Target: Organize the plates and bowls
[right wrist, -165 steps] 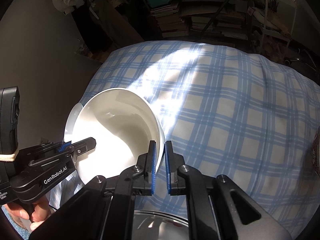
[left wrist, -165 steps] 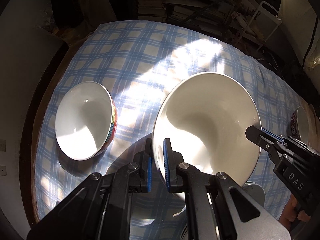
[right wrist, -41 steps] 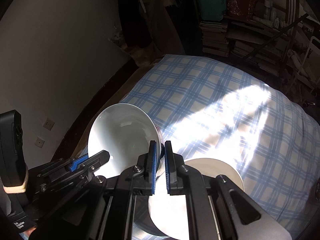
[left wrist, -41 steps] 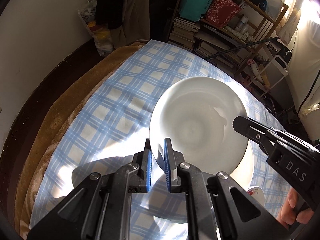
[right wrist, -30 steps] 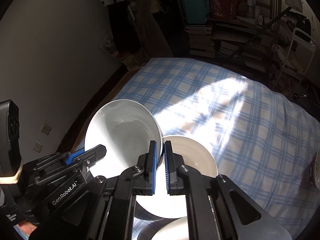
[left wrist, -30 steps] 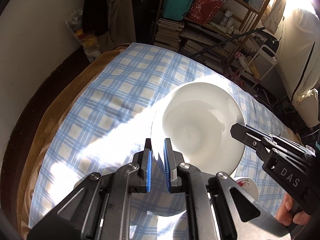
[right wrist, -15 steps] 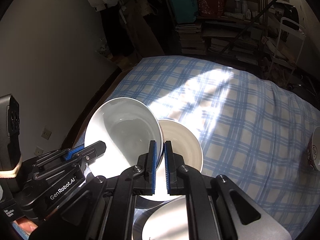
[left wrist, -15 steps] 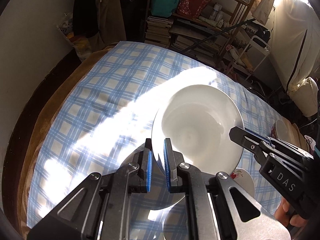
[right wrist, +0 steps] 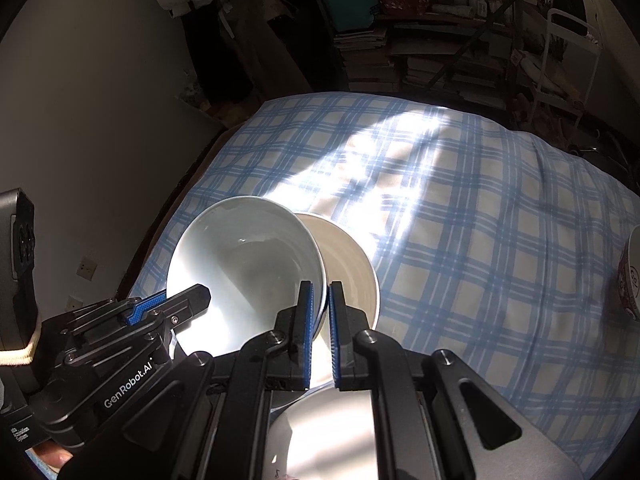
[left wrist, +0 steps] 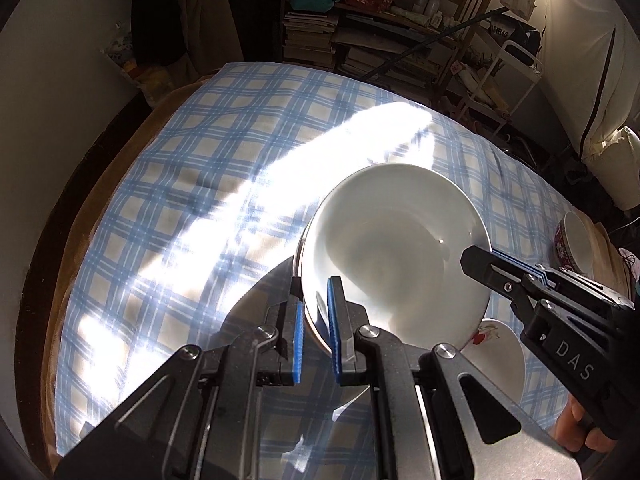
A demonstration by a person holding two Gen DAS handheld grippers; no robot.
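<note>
Both grippers hold one large white bowl (left wrist: 394,240) by opposite rims, above the blue checked tablecloth (left wrist: 208,184). My left gripper (left wrist: 316,328) is shut on its near rim; my right gripper (left wrist: 478,258) clamps the far right rim. In the right wrist view my right gripper (right wrist: 320,320) is shut on the bowl (right wrist: 244,264), with the left gripper (right wrist: 196,300) on its left rim. A second white bowl (right wrist: 352,268) sits on the cloth just right of and below the held one, partly hidden. A white plate (left wrist: 502,356) with a red mark lies lower right.
A red-patterned bowl (left wrist: 572,242) stands at the table's right edge, also in the right wrist view (right wrist: 630,280). A shiny plate (right wrist: 320,436) lies under the right gripper. Bookshelves (left wrist: 384,40) and a white cart (left wrist: 516,68) stand beyond the table; a wall is at left.
The held bowl has come down and back toward the table, over the second white bowl. Both grippers stayed shut on its rims throughout.
</note>
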